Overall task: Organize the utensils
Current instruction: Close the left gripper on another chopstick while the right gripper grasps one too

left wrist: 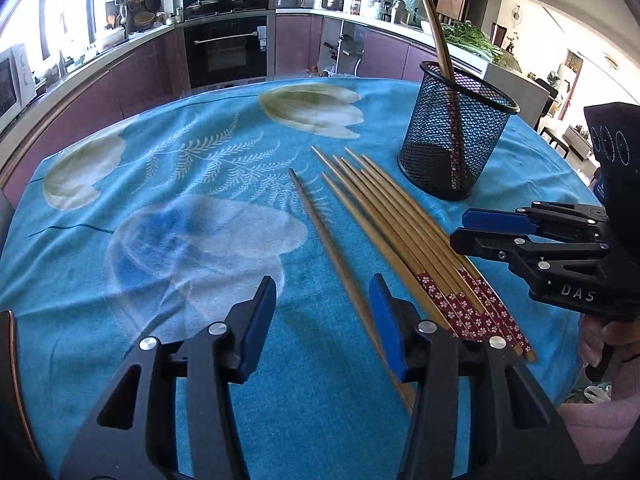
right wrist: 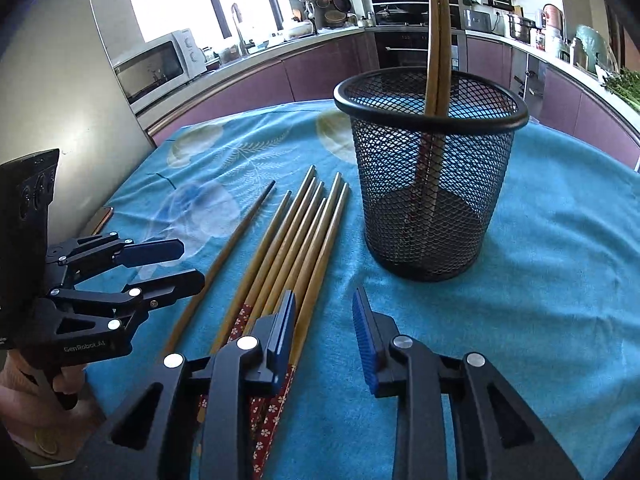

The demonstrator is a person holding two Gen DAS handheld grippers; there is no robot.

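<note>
Two chopsticks (right wrist: 436,40) already upright in mesh holder (right wrist: 430,184), at far right of blue-clothed tabletop (left wrist: 160,240). Six more bundled flat (left wrist: 400,232) just left of holder, patterned red ends toward the person; one stray chopstick (left wrist: 332,256) beside bundle, apart from it.

Left hand-held gripper (left wrist: 322,316): moderately open, nothing between pads, tilted down at the cloth, right finger over the stray's handle half. Right hand-held gripper (right wrist: 324,332): narrower gap, empty, angled down, left finger over bundle's red ends, right finger over bare cloth.

Likely step: picking next stick. Advice: single out one stick, straddle it square across its width near the red end, close only once both pads flank it; lift steeply, then drop tip-up into holder, matching the two there. Risk: pinching several at once, or rolling the bundle.
</note>
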